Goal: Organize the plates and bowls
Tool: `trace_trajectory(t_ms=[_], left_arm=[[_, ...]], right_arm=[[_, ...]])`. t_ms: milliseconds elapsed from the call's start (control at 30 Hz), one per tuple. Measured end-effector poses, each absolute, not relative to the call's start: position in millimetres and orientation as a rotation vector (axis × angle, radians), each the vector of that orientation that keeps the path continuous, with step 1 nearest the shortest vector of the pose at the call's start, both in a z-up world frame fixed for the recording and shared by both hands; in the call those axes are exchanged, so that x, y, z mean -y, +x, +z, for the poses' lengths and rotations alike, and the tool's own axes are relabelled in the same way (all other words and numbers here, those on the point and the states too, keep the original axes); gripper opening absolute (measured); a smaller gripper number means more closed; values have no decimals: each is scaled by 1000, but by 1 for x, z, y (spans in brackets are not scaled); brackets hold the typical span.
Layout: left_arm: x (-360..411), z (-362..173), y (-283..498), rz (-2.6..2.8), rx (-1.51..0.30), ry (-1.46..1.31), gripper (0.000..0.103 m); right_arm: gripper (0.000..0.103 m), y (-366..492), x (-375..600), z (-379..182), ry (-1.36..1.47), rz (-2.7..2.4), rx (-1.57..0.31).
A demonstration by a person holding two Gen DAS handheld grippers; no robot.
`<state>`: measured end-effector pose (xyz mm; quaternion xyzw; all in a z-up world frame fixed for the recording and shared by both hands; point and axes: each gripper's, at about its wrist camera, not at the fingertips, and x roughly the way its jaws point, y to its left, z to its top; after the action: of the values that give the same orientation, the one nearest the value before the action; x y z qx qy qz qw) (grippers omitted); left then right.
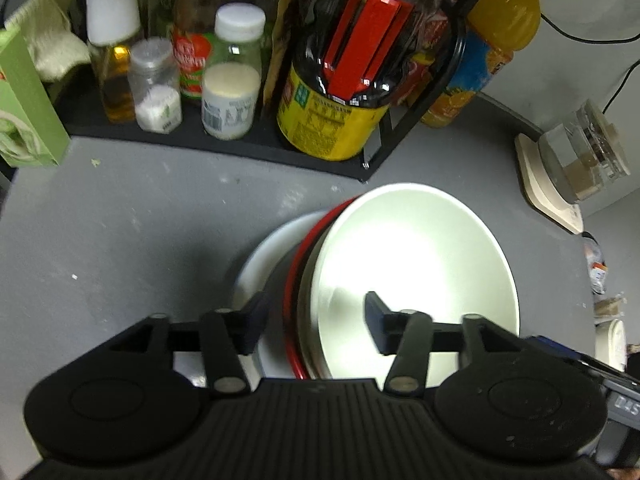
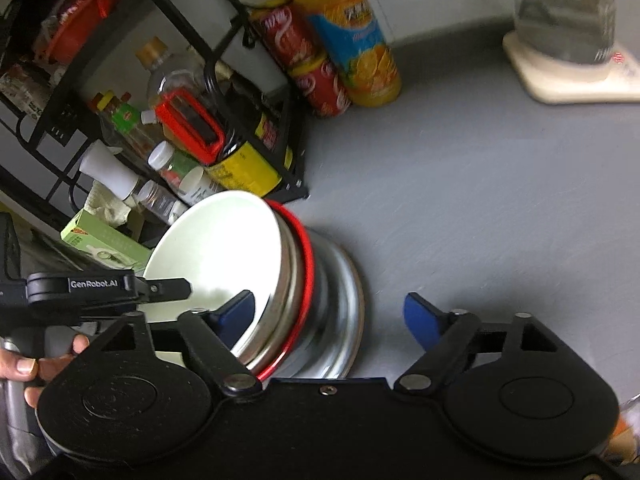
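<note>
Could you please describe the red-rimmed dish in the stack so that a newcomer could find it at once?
On the grey countertop, in front of the black wire rack, stands a tilted stack of dishes. The thin red-rimmed dish sits between the pale green bowl and the shiny steel bowl; no other rim is red.

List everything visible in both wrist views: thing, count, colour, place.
Bowls: a tilted nested stack, white inside, red rim, steel; centre counter.
Counter: one, grey.
Rack: one, black, behind the stack.
Soy sauce jug: one, dark, yellow label, in rack.
Jars: two, clear, in rack.
Juice bottle: one, orange, beside rack.
Cans: two, red.
Green box: one, far left.
Left gripper: black, straddling the stack's rims.
Right gripper: black, open.
Hand: one, holding left gripper's handle.
</note>
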<state>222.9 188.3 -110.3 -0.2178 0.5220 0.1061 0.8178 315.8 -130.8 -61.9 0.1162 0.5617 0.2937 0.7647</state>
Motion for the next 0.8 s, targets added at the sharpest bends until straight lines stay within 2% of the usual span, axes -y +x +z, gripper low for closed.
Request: trace_trajectory(t_ms=[133,233,800], left_arm=[[-182,-98,220,259,-1093,-418,72],[-174,-90,217,256,-1080,-384,75],[-92,-46,142,218,-975,-345,86]], right_arm=[[96,313,148,-51,254,594,-1166],[103,308,166,-43,278,556,-1127],[103,238,282,11,298,424,-962]])
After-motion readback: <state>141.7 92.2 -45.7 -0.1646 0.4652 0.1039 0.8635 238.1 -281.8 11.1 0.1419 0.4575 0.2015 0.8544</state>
